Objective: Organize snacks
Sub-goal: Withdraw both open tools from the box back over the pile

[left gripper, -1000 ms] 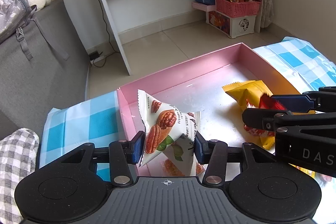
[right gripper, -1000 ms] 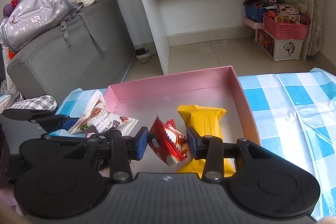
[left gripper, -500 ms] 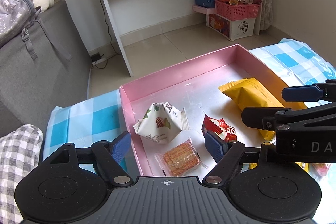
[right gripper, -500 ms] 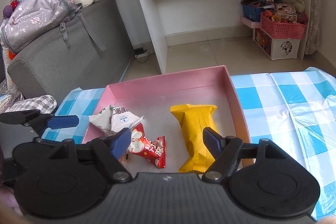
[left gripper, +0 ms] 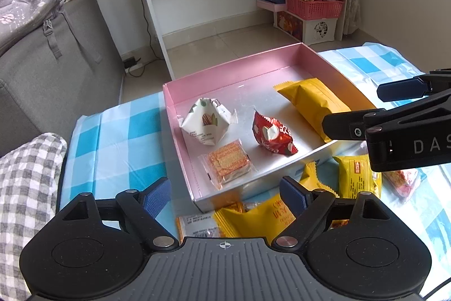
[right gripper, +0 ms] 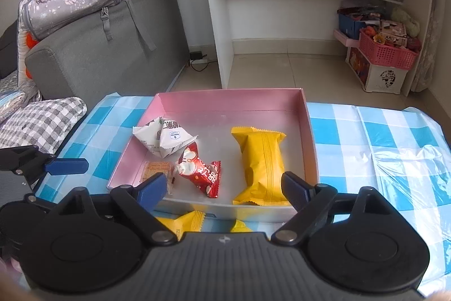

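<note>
The shallow pink cardboard box (left gripper: 239, 66) with a silvery floor sits on the blue-and-white checked surface (left gripper: 124, 137) and holds four snacks. The white crumpled nut packet (left gripper: 205, 122) lies at its 9 o'clock side, the clear-wrapped orange cracker square (left gripper: 228, 161) at 7 o'clock, the red foil candy packet (left gripper: 272, 136) near the middle, and the long yellow pillow-shaped packet (left gripper: 313, 103) toward 3 o'clock. In the right wrist view the cracker (right gripper: 157, 169) is half hidden behind a blue jaw pad.

More yellow packets (left gripper: 253, 219) lie loose on the surface just outside the box's near wall; the left wrist view shows several, partly cut off by the gripper body, while the right wrist view catches only two yellow corners (right gripper: 191, 217). Their print is too small to read.

The left gripper (left gripper: 225, 195) hangs over these loose packets with jaws spread wide, holding nothing. The right gripper (right gripper: 222, 188) hovers at the box's near wall, jaws likewise wide apart and empty.
</note>
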Available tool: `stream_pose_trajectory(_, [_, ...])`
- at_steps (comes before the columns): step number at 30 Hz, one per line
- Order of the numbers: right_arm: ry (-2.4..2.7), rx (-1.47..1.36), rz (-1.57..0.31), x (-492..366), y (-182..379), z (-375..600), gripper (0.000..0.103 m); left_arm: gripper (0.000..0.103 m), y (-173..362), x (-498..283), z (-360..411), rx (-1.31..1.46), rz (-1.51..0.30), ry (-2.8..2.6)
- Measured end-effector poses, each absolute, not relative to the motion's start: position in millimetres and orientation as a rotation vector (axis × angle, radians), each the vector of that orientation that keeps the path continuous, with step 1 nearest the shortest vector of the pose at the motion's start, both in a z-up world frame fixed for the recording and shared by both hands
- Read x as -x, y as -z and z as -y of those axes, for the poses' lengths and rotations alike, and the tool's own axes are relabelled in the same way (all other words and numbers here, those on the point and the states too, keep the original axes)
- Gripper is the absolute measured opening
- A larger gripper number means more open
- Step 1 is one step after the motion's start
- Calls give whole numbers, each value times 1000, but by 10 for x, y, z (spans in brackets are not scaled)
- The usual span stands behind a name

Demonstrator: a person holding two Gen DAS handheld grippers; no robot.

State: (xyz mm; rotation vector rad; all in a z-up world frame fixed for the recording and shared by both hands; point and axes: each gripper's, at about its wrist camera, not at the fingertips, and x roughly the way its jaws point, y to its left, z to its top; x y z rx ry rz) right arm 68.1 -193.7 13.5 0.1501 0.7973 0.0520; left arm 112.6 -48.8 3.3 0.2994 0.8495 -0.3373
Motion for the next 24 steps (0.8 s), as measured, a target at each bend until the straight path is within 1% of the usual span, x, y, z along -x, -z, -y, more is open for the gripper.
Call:
stream_pose_trajectory(2, [-55,-114,-795,-617,-168,1906,91,87,-45,-1025,458,-302,-860,332])
stream_pose_trajectory(7, [-59,-45,-807,-478,-218,1840,93,88,-79,-797,386,-312,-879,322])
stream_pose_trajectory(14, [-60,-28,-827,-301,-267,1809,97,90,-122,-485,269,-282,-891,317])
stream_pose_trajectory(24, [-67,-40,-897,-110,-144,1720,98,91,10,-154,0,-227,-896,272])
